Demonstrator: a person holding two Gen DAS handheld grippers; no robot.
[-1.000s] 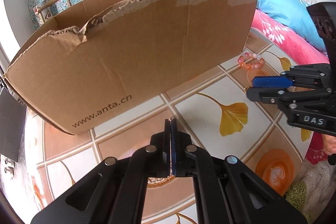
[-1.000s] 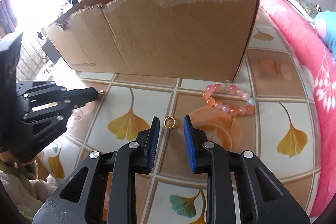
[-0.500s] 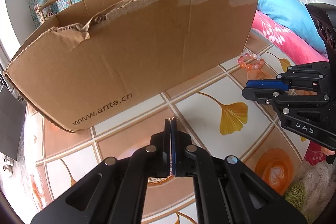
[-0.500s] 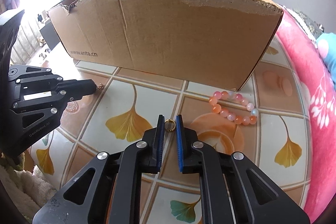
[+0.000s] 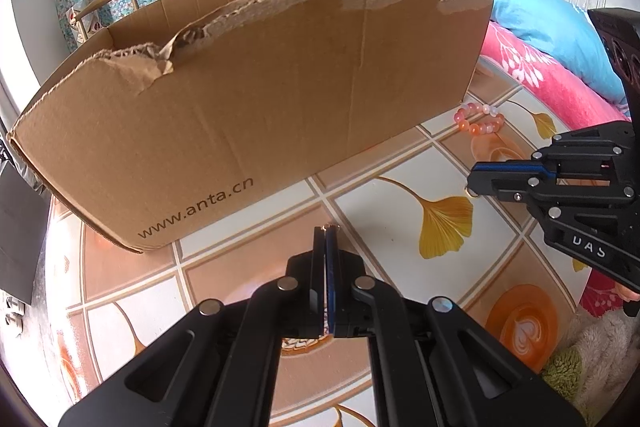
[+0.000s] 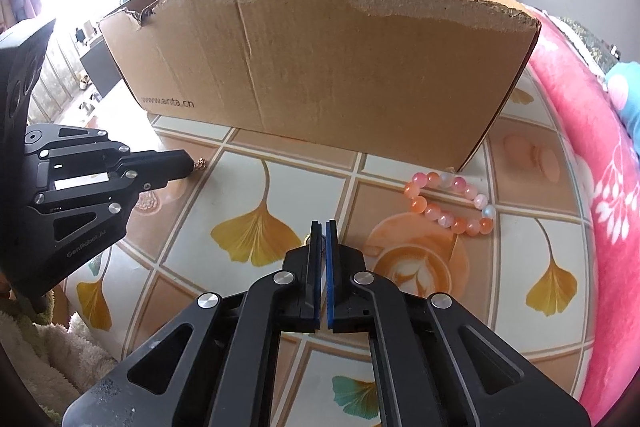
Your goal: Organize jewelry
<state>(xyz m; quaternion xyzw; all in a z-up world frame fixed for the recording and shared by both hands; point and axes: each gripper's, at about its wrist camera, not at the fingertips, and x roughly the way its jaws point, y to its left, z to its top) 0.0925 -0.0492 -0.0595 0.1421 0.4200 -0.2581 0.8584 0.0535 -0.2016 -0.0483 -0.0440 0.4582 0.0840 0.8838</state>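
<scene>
My right gripper [image 6: 320,225] is shut on a small gold ring [image 6: 307,238] that lies on the ginkgo-patterned tabletop [image 6: 256,227]; only a sliver of the ring shows beside the blue pads. In the left wrist view the same gripper [image 5: 472,181] comes in from the right with the ring [image 5: 472,191] at its tip. My left gripper [image 5: 326,231] is shut on a tiny gold piece [image 5: 331,226], which also shows at its tip [image 6: 200,163] in the right wrist view. A pink and orange bead bracelet [image 6: 448,203] lies near the right corner of the open cardboard box [image 6: 320,67].
The box [image 5: 260,107] has a torn front rim and fills the back of the table. A pink flowered blanket [image 6: 592,167] runs along the right edge. Fluffy cream fabric [image 6: 32,347] lies at the lower left.
The right gripper's jaws have closed from well apart onto the gold ring, and its view of the box has shifted slightly. The left gripper has stayed shut and still.
</scene>
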